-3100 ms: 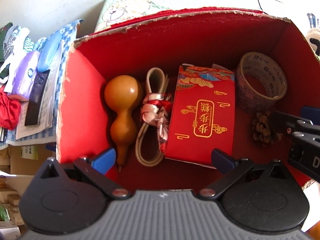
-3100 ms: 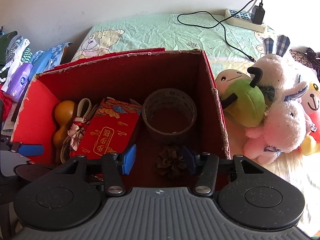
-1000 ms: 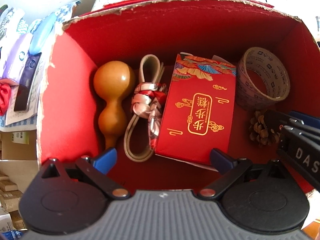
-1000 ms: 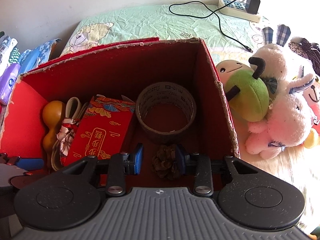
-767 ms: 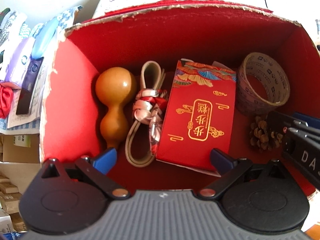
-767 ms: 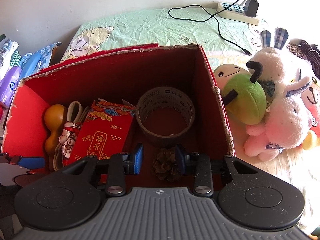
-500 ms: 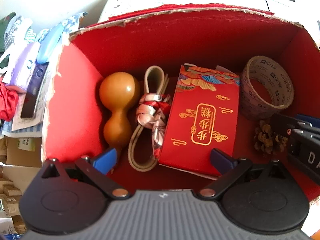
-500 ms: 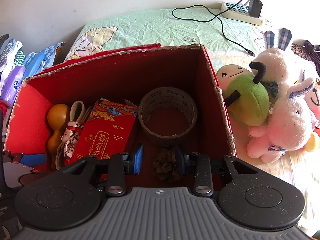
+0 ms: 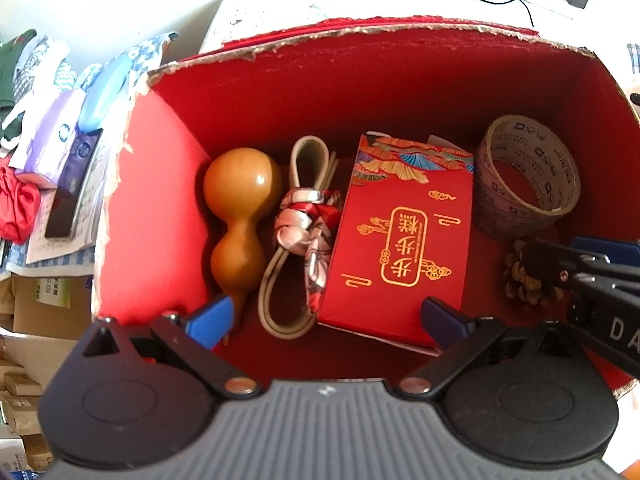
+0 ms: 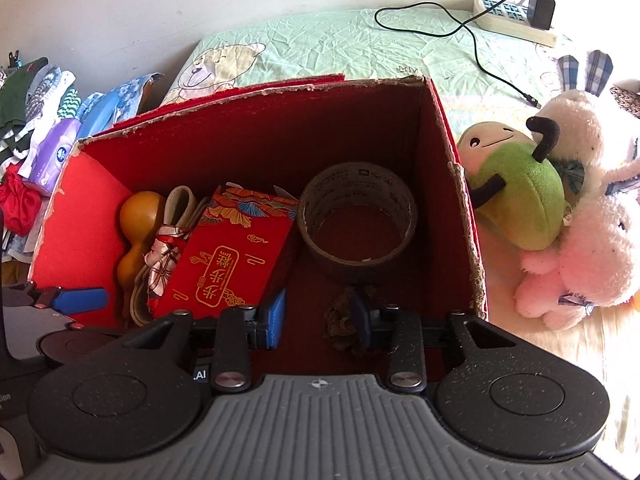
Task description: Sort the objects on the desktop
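An open red cardboard box holds a tan gourd, a cream strap tied with a patterned scarf, a red gift packet, a tape roll and a pine cone. My left gripper hangs open over the box's near edge, with nothing between its fingers. My right gripper is open with a narrow gap above the pine cone, which lies partly behind its right finger, not pinched.
Plush toys lie right of the box on a green bedsheet. A power strip and black cable sit at the back. Tissue packs and clothes are piled on the left, with cardboard cartons below.
The right gripper narrowed its gap, then shifted left, so the pine cone now sits behind its right finger instead of between both. The left view drew back slightly; objects stayed put.
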Tool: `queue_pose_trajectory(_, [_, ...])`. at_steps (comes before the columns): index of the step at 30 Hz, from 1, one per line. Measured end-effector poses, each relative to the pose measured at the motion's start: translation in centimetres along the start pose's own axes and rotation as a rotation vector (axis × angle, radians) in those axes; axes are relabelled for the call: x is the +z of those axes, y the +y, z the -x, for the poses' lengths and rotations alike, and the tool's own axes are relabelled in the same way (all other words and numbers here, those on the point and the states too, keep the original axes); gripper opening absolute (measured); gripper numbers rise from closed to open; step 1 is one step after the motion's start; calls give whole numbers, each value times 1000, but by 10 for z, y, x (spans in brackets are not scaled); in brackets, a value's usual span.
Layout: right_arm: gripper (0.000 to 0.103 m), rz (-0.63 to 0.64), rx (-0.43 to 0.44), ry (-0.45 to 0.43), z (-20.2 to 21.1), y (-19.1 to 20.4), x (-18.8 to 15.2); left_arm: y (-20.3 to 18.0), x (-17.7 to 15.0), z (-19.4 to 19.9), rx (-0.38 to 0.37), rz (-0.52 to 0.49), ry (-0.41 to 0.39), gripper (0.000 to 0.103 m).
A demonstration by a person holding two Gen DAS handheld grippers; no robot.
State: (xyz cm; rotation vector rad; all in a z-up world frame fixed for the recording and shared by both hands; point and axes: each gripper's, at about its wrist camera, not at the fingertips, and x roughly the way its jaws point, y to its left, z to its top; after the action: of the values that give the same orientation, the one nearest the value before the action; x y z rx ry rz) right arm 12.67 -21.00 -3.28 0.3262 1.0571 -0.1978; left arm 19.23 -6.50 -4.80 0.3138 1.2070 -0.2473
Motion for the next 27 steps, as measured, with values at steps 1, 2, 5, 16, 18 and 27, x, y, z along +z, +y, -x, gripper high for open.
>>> queue_pose_trajectory(1, [37,-9,-1,-3,0,-1,0,0,0,0,-1,0,0,101])
queue_pose_trajectory(2, [37,-17,1,-4,1,-2,0,-1,-2,3,-1,-1,-1,101])
queue_pose_trajectory(5, [36,-28,2,-3,0,-3,2,0,-3,5,-3,-5,-2,101])
queue_pose_trajectory(16, [28,-85,-46,2,-3,-4,1,1,0,3,-19,-29,-6,101])
queue_pose_trajectory(18, [28,-106,-60,-6,-3,-3,-1,2,2,2,-27,-38,-12,101])
queue_pose_trajectory(27, [32,-155,-115,-29,-4,3,-12,6,4,-3,-109,-112,-16,101])
